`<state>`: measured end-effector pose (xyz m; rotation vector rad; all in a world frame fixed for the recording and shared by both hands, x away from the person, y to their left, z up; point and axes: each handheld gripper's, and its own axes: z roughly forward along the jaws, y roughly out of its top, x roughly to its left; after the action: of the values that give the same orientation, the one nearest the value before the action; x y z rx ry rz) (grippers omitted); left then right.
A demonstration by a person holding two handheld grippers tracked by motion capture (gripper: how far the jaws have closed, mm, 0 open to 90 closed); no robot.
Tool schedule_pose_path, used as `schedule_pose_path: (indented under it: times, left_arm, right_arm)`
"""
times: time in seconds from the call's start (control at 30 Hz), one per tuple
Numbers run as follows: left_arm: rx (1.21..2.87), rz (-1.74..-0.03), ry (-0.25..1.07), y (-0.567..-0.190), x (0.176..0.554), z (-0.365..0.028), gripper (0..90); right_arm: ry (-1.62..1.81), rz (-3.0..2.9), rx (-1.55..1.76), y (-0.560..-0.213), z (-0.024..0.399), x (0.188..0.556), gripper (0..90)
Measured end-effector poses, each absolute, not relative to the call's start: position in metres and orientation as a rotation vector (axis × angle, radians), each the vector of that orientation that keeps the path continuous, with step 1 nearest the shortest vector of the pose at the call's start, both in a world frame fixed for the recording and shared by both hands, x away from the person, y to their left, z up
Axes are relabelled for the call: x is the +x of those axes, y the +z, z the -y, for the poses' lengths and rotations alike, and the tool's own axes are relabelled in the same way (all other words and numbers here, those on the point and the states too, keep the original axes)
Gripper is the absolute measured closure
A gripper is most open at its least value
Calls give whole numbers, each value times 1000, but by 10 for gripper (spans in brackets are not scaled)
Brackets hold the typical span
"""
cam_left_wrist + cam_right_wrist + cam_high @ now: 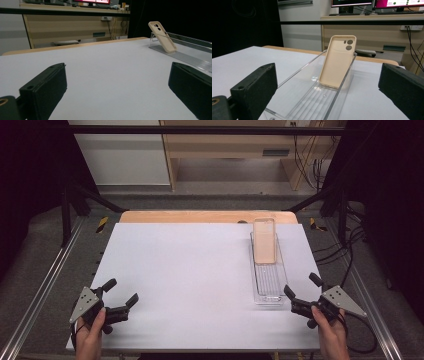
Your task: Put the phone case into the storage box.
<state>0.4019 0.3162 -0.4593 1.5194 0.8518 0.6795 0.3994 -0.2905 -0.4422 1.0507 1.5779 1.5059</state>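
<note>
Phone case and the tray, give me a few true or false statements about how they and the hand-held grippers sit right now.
1. The beige phone case leans in the far end of the clear plastic tray. True.
2. The right hand-held gripper is shut on the case. False: its jaws stand open, apart from it.
3. The left hand-held gripper is open over the bare white table. True.
4. The case lies flat on the table. False: it stands tilted inside the tray.

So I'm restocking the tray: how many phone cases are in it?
1. A beige phone case leans upright at the far end of the clear tray; the rest of the tray holds nothing.
</note>
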Motion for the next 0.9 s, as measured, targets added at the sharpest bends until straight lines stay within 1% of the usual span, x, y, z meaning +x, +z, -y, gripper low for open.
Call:
schedule_pose_path:
  times: [0.9]
  left_arm:
    - [1506, -764, 722, -455, 400, -314, 10]
  right_arm:
    - [1567, -1604, 977, -453, 259, 416, 28]
